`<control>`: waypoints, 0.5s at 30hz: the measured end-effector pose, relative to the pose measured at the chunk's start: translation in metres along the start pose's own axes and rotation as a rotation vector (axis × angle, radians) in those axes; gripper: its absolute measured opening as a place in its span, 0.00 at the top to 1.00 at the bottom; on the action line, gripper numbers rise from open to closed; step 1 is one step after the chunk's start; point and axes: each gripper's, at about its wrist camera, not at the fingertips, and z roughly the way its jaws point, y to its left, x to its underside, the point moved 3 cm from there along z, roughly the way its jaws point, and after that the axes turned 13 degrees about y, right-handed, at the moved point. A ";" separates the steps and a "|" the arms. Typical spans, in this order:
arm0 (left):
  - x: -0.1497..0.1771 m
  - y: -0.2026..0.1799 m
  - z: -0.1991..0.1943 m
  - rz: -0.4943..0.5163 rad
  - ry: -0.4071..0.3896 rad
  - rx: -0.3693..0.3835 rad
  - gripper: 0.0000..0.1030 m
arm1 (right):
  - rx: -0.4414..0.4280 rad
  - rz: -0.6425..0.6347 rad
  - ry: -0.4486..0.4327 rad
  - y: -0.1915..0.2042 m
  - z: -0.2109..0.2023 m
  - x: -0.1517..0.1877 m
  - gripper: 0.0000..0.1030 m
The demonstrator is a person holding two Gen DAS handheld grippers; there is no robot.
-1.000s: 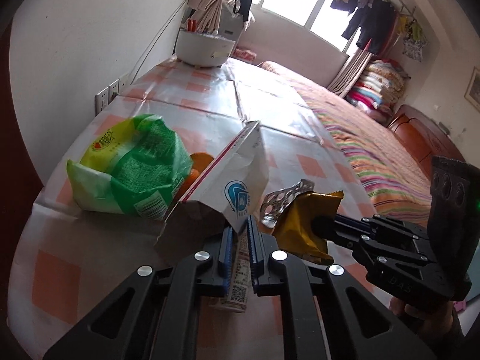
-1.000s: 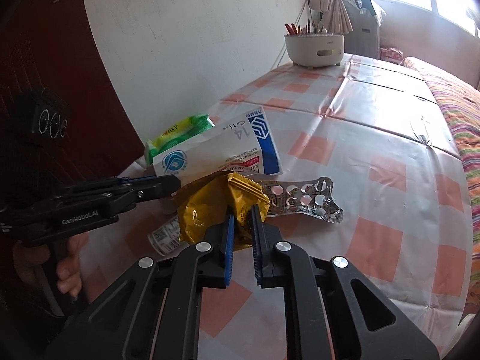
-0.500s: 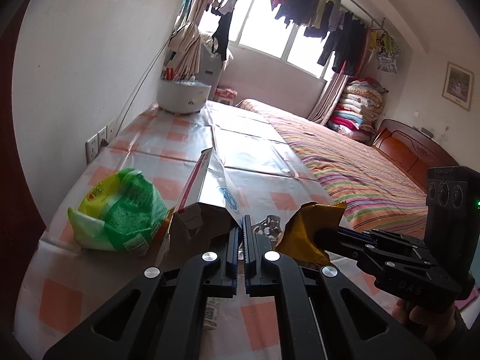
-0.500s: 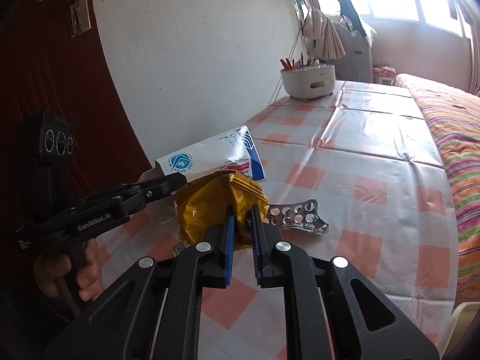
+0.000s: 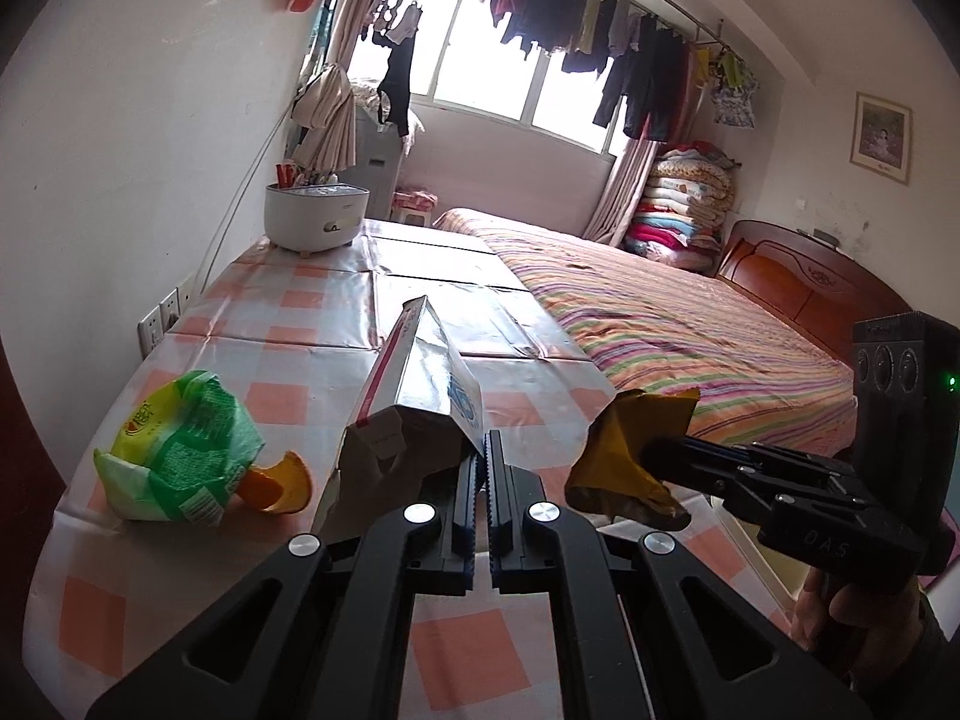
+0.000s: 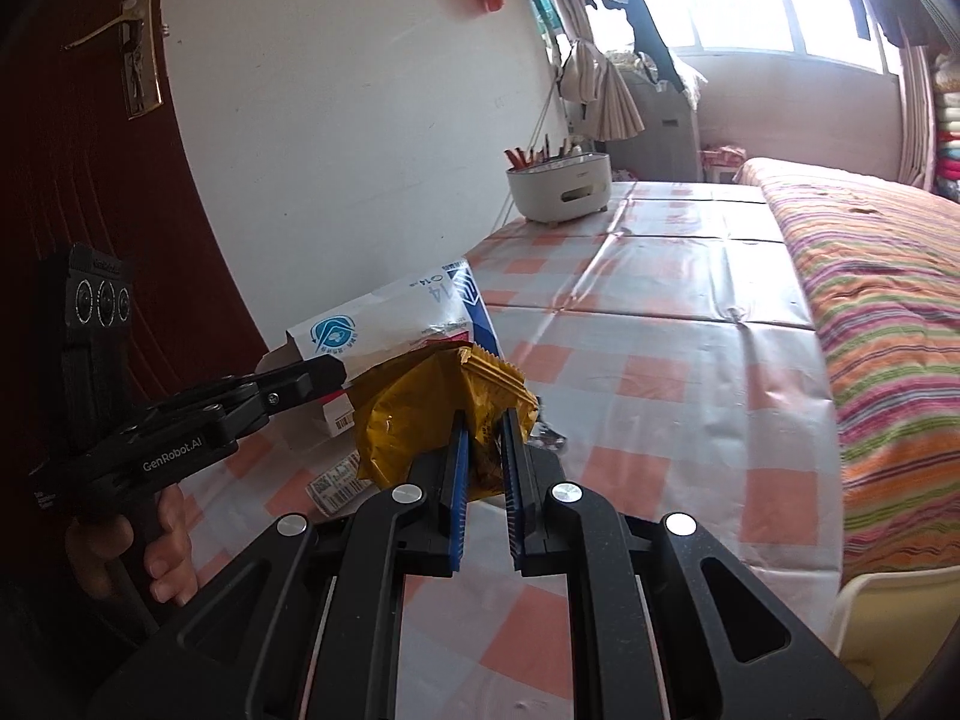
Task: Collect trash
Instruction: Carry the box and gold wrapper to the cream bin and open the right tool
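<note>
Left gripper (image 5: pixel 482 483) pinched medicine carton (image 5: pixel 420 384); right gripper (image 6: pixel 485 450) pinched yellow wrapper (image 6: pixel 432 414). Advisable: keep both grips firm and level during carry to bin.

White med box (image 5: pixel 420 396) lifted, tilted, yellow wrapper (image 6: pixel 438 414) crumpled, aloft, green pkt (image 5: pixel 180 450) on table

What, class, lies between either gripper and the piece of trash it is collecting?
Nothing visible. The left gripper is already shut on the white medicine box, and the right gripper is shut on the yellow wrapper. Both pieces are held above the checked tablecloth.
</note>
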 end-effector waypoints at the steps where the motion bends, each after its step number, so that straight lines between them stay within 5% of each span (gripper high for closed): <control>1: 0.000 -0.002 0.001 0.003 0.001 0.004 0.97 | 0.014 0.006 -0.007 -0.005 -0.009 0.004 0.90; 15: 0.003 -0.057 0.018 0.088 0.031 0.073 0.97 | 0.115 0.093 -0.049 -0.056 -0.057 0.033 0.90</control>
